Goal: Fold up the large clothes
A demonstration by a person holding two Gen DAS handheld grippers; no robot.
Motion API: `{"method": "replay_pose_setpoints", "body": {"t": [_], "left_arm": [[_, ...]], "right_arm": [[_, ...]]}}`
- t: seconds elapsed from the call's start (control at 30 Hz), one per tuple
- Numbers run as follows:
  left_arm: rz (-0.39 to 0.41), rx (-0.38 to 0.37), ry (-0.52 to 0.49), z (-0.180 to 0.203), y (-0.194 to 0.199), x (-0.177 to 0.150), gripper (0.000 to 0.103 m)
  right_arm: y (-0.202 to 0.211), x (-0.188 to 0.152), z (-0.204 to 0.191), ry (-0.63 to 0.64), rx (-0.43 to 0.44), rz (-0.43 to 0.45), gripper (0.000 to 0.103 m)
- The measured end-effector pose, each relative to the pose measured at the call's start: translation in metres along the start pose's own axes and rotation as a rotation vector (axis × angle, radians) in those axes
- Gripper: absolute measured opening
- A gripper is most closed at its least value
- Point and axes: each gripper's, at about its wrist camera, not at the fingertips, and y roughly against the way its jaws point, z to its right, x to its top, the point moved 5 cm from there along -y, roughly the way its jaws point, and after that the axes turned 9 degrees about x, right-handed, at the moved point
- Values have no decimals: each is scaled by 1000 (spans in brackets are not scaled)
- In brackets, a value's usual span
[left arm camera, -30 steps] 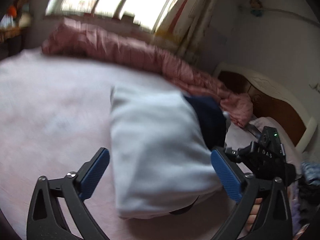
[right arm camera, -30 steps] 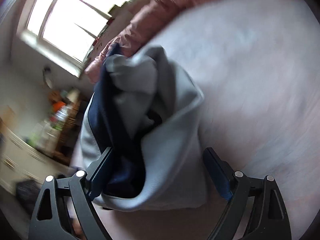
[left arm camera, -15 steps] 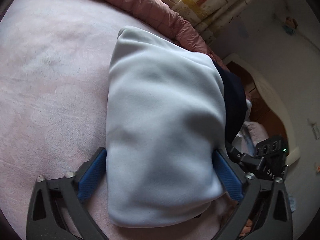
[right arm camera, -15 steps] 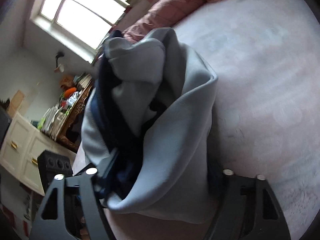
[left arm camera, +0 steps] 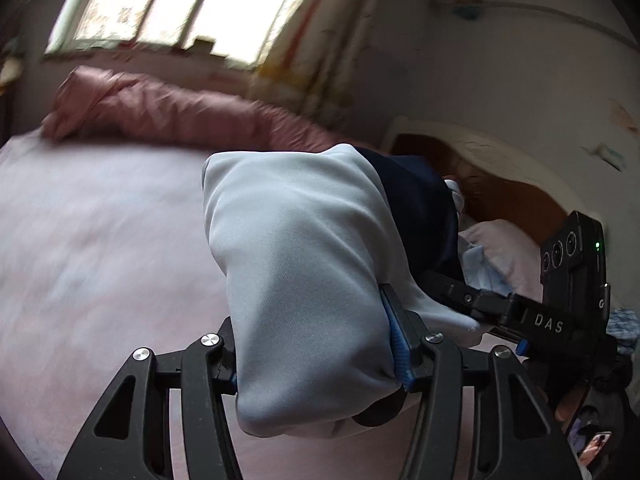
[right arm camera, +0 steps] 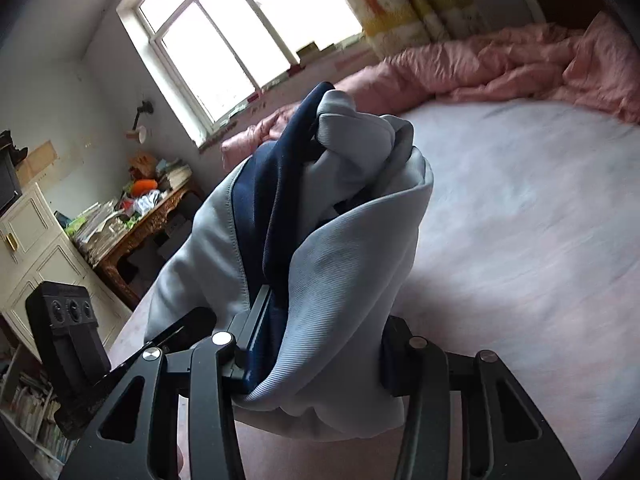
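Note:
A folded light grey garment with a navy blue panel (left arm camera: pixel 304 264) is held up off the pale pink bed (left arm camera: pixel 92 240). My left gripper (left arm camera: pixel 316 356) is shut on one end of the bundle. My right gripper (right arm camera: pixel 320 344) is shut on the other end, where the grey garment (right arm camera: pixel 344 264) shows its navy lining. The right gripper's body shows at the right in the left wrist view (left arm camera: pixel 560 300). The left gripper's body shows at the lower left in the right wrist view (right arm camera: pixel 64 328). The fingertips are hidden in the cloth.
A crumpled pink quilt (right arm camera: pixel 500 68) lies along the bed's far side under the window (right arm camera: pixel 248 28). A wooden headboard (left arm camera: pixel 500 184) and pillow (left arm camera: pixel 504 252) are at the right. A cluttered wooden desk (right arm camera: pixel 132 216) and white cabinet (right arm camera: pixel 36 248) stand beside the bed.
Both grippers have closed on the folded garment, which lay between open jaws before, and lifted it off the bed; both views have tilted up toward the window.

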Motion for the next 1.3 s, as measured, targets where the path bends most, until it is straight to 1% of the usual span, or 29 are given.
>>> {"method": "replay_pose_setpoints", "body": {"t": [0.07,0.13,0.27,0.37,0.4,0.47,0.53,0.57,0.6,0.63,0.67,0.73,0.77,0.8,0.83,0.87,0.9,0.93,0.97,1.0,1.03,1.1,1.17,1.2,1.23,1.27,1.3], "left_arm": [[23,-57,-34,33,0,17,54],[49,-114,-64,67,-5,31,54],[80,-236,-100,138,-20,44,54],[79,-306,-114,191,-46,47,54],[76,-323,-114,209,-56,47,54],[69,-369,-123,246,-83,44,54],[47,-417,-128,277,-115,37,54],[24,-435,-137,293,-122,24,55],[-14,-447,-146,305,-137,14,55],[-75,-456,-151,316,-162,0,55],[-128,-453,-151,324,-186,-13,55],[-252,-406,-172,332,-234,-57,55],[-325,-377,-183,328,-255,-81,60],[-416,-344,-186,326,-277,-100,62],[-435,-401,-155,324,-279,-95,66],[-420,-432,-162,326,-276,-87,70],[-397,-416,-199,326,-275,-83,72],[-388,-385,-226,326,-275,-85,73],[-384,-361,-238,327,-275,-89,73],[-371,-354,-253,329,-274,-90,73],[-357,-347,-263,331,-272,-90,73],[-353,-348,-259,333,-269,-92,75],[-338,-335,-256,330,-265,-91,80],[-319,-315,-266,326,-260,-92,81],[-291,-270,-292,326,-253,-92,84],[-264,-230,-315,325,-245,-93,84],[-221,-198,-338,325,-234,-92,84]], "right_arm": [[41,19,5,12,-25,59,47],[73,36,10,27,-54,109,47],[143,65,31,73,-142,200,47],[190,80,62,74,-209,259,47],[209,84,77,64,-244,285,47],[233,92,101,47,-302,326,47],[256,96,134,28,-362,368,47],[262,96,147,22,-387,379,47],[268,92,170,12,-432,385,47],[272,87,191,-5,-465,381,47],[276,80,213,-26,-490,368,48],[264,58,268,-103,-544,291,48],[255,45,295,-151,-568,241,48],[242,24,330,-214,-610,168,49],[241,15,345,-269,-591,164,52],[250,18,345,-281,-563,191,52],[260,23,337,-269,-535,225,52],[264,23,334,-244,-544,229,53],[258,22,334,-213,-587,203,53],[252,22,333,-203,-629,179,55],[251,21,332,-199,-643,173,55],[255,20,331,-213,-615,193,55],[258,18,331,-230,-623,200,59],[258,18,330,-222,-641,202,62],[251,19,329,-209,-669,203,64],[250,19,323,-182,-717,197,69],[246,16,315,-166,-741,192,70]]}}
